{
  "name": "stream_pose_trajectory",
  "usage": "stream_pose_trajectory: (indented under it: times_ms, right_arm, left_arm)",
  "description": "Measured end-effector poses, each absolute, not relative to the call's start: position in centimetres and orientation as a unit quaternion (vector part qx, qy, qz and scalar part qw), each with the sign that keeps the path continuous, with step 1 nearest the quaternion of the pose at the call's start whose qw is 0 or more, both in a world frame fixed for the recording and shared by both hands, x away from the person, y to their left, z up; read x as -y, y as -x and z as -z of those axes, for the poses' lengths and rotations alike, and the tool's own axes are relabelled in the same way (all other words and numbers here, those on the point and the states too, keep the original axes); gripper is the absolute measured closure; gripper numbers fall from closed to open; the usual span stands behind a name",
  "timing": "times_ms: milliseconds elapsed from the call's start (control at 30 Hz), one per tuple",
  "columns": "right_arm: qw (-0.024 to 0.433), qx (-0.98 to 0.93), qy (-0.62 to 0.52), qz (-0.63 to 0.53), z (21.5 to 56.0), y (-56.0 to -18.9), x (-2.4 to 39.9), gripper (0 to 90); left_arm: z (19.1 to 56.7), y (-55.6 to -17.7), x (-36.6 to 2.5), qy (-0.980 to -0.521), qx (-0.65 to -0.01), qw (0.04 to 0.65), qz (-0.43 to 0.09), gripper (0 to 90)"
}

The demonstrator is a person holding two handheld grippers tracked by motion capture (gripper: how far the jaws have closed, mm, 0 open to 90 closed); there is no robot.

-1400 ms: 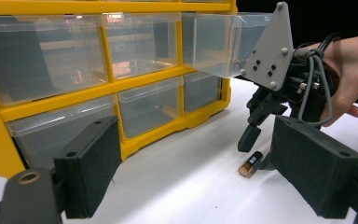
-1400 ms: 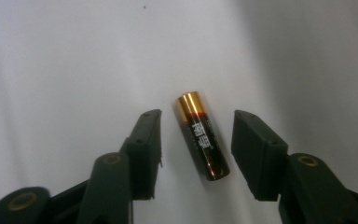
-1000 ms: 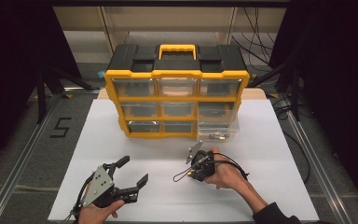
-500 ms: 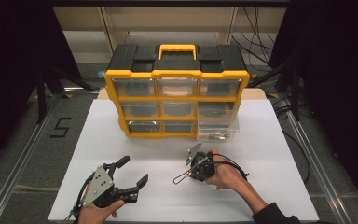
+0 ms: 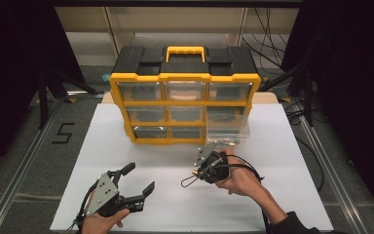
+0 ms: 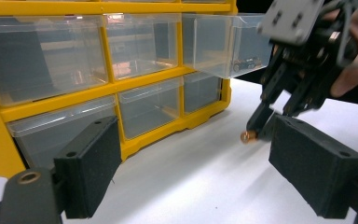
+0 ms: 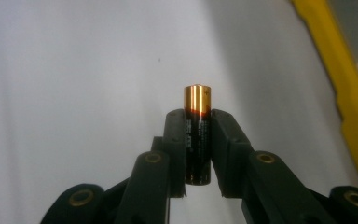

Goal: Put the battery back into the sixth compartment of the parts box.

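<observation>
Two grippers over the white table (image 5: pixel 126 161), right gripper (image 7: pixel 197 140) clamped on a battery (image 7: pixel 196 135) near the yellow drawer organiser (image 5: pixel 185 78), left gripper (image 5: pixel 135 179) wide open, empty, near the front edge

Right gripper (image 7: pixel 197 154) pads are hiding lower sides of battery (image 7: pixel 196 135); small items in pulled-out drawer (image 6: pixel 223 44), upper right, are too blurry to identify.

White table (image 5: pixel 126 146) on grey floor (image 5: pixel 24 141); number 5 (image 5: pixel 63 132) marked there; dark curtains (image 5: pixel 9 58) either side.
</observation>
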State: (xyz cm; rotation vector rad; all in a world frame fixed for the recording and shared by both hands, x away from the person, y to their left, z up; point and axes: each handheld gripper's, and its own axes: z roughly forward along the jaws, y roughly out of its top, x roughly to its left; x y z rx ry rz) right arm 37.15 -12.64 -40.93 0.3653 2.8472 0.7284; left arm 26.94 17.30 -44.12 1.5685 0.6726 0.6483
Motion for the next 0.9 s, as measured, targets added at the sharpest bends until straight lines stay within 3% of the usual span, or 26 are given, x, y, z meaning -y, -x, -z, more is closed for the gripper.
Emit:
stream_pose_trajectory:
  times_ms: [900]
  right_arm:
    - [0.16,-0.916,-0.134,-0.342,33.7,-36.1,15.8,76.8]
  left_arm:
    - [44.2,-26.9,-17.2,-0.678,-0.295,0.613,-0.279,16.2]
